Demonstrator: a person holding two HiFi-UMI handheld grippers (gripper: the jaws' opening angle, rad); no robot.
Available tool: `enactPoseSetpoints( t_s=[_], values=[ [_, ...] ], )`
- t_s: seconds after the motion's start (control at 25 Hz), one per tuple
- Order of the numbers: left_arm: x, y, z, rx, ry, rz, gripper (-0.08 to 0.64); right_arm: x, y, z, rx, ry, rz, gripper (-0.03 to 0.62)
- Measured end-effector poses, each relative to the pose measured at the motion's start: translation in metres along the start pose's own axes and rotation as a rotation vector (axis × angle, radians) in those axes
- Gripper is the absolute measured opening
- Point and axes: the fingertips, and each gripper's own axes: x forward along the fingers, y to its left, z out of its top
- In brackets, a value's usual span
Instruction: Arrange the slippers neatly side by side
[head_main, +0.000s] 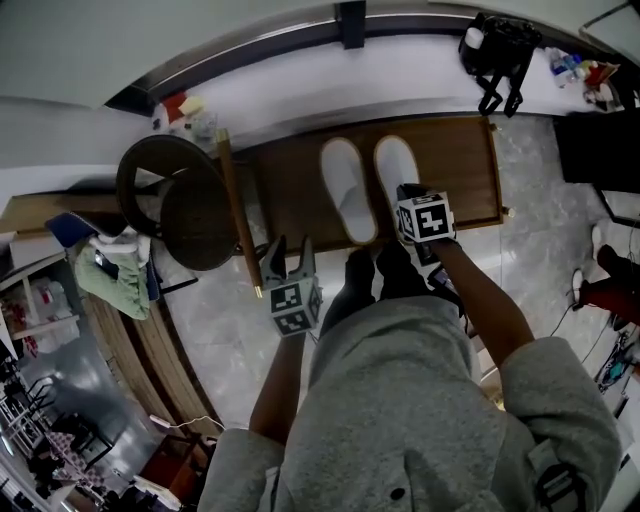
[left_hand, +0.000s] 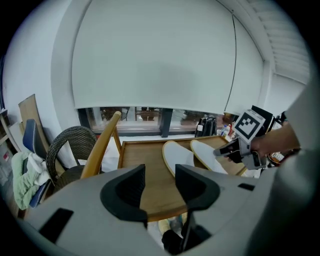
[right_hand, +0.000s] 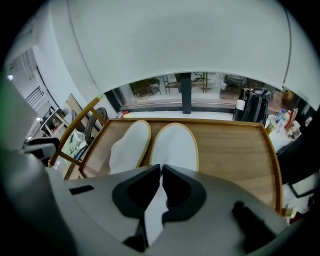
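Note:
Two white slippers with tan rims lie side by side on a low wooden table (head_main: 465, 165). The left slipper (head_main: 347, 192) and the right slipper (head_main: 397, 166) point the same way. My right gripper (head_main: 409, 196) is at the near end of the right slipper (right_hand: 174, 144), shut on its white upper, which runs between the jaws (right_hand: 161, 176). The left slipper (right_hand: 128, 146) lies just beside it. My left gripper (head_main: 289, 252) hovers open off the table's near left corner, holding nothing (left_hand: 160, 186). Its view shows both slippers (left_hand: 178, 156) and the right gripper (left_hand: 221, 151).
A dark wicker chair (head_main: 182, 198) with a wooden arm stands left of the table. A black bag (head_main: 497, 48) sits on the window sill behind. A green cloth (head_main: 118, 283) hangs at far left. The person's dark shoes (head_main: 376, 270) stand by the table's near edge.

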Motion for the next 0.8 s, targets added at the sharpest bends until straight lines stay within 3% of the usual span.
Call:
enactPoseSetpoints(
  t_s=[0.48,0.8],
  values=[
    [-0.004,0.014,-0.003,0.017,0.008,-0.023,0.192,0.026,0.019,0.017,-0.022,0.008,-0.008,0.035],
    [-0.006,0.013,0.004,0.038,-0.013,-0.075,0.192,0.023,0.036,0.023,-0.008,-0.034,0.070,0.041]
  ],
)
